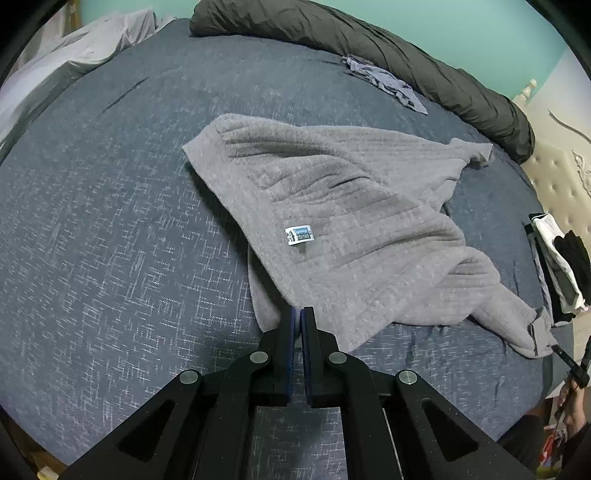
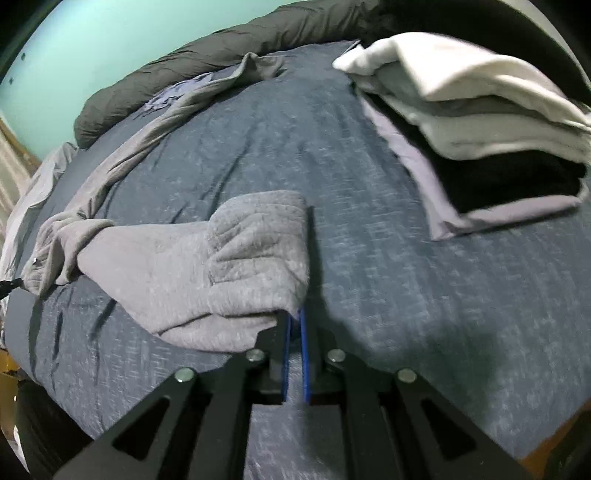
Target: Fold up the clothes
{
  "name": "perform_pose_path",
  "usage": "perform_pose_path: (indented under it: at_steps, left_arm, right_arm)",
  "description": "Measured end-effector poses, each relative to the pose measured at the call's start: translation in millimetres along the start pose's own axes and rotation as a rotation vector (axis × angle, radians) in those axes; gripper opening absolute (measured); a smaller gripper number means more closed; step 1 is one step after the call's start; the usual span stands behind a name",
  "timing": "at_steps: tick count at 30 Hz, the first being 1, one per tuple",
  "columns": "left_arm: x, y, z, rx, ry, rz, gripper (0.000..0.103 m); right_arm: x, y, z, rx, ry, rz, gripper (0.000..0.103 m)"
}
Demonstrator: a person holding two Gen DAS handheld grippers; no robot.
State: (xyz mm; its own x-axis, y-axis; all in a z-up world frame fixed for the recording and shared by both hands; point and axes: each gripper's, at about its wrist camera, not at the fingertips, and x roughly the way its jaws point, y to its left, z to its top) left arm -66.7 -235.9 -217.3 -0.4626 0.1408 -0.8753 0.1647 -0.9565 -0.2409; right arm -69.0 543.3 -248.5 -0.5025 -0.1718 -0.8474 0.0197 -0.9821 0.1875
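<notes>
On the dark blue bedspread (image 1: 110,221) a grey fleece garment (image 1: 351,221) lies spread and rumpled, white label up. Left gripper (image 1: 298,314) pinches its near edge, jaws clenched; right gripper (image 2: 295,314) clamps a cuffed corner. Beside it sits a stack of folded clothes (image 2: 480,122), white over black. Along the far side runs a dark rolled duvet (image 1: 369,44), a small blue cloth (image 1: 388,83) against it, before a mint-green wall (image 1: 461,22).

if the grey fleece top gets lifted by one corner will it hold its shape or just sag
The grey fleece top will probably sag: it lies in soft folds and ripples on the bed. Its thick, fuzzy pile suggests the left gripper and right gripper would hold it without much slipping. It looks bulky, so the hanging part may drag.
</notes>
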Motion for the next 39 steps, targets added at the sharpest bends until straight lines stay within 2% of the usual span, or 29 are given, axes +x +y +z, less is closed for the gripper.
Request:
perform_pose_path:
  at_steps: [3,7,12,13,14,19,23,35,36,37,39]
  left_arm:
    - [-4,-1,2,0.005,-0.007,0.0,0.004]
    - [-9,-6,1,0.016,-0.014,-0.007,0.004]
    - [-13,-7,3,0.021,-0.02,-0.009,0.004]
    - [-13,-7,4,0.018,-0.019,-0.01,0.004]
    - [-13,-7,4,0.016,-0.019,-0.011,0.004]
    - [-11,-10,2,0.014,-0.015,-0.018,0.004]
    - [-9,-9,0,0.02,-0.009,-0.012,0.004]
    - [0,-1,-4,0.007,0.008,-0.003,0.004]
    - [0,-1,-5,0.009,0.01,-0.002,0.004]
    - [1,-2,-5,0.011,0.011,-0.002,0.004]
    - [1,-2,-6,0.015,0.013,-0.001,0.004]
  right_arm:
    - [-20,11,8,-0.02,-0.065,0.001,0.013]
    - [-41,31,25,-0.053,-0.138,0.014,0.013]
    - [-52,46,41,-0.034,-0.176,0.05,0.017]
    - [-45,52,43,-0.045,-0.149,0.052,0.028]
    - [-35,60,44,-0.066,-0.11,0.051,0.044]
    - [18,98,41,-0.173,0.077,0.036,0.052]
    - [51,114,35,-0.191,0.156,0.015,0.057]
    - [97,143,18,-0.33,0.241,-0.071,0.055]
    - [99,145,16,-0.342,0.245,-0.078,0.051]
    - [99,144,15,-0.349,0.245,-0.074,0.038]
    - [94,139,15,-0.341,0.243,-0.032,0.024]
